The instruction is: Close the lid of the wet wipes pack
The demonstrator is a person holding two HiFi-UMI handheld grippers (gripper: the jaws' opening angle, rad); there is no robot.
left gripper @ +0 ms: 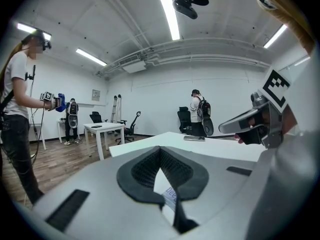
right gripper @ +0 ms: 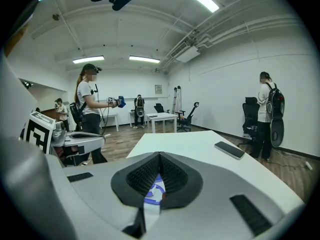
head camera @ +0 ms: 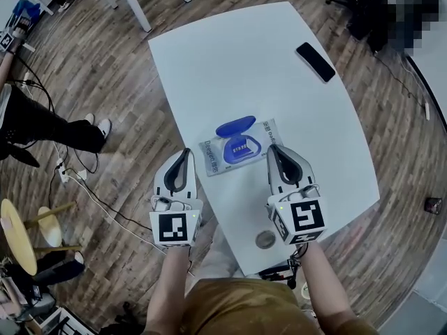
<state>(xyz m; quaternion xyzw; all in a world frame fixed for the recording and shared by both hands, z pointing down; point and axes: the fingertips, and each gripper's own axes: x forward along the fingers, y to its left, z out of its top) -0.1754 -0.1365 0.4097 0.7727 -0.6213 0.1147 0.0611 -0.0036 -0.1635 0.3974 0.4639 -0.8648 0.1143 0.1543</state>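
The pack (head camera: 237, 152) lies flat on the white table (head camera: 230, 61), near the front edge, about in the middle. Its blue lid (head camera: 235, 126) is open and flipped back, away from the person. The left gripper (head camera: 186, 151) is just beside the pack's left end. Its jaws are together with nothing in them. The right gripper (head camera: 272, 148) is just beside the pack's right end. Its jaws are together too, and hold nothing. A black phone (head camera: 316, 61) lies by the far right corner.
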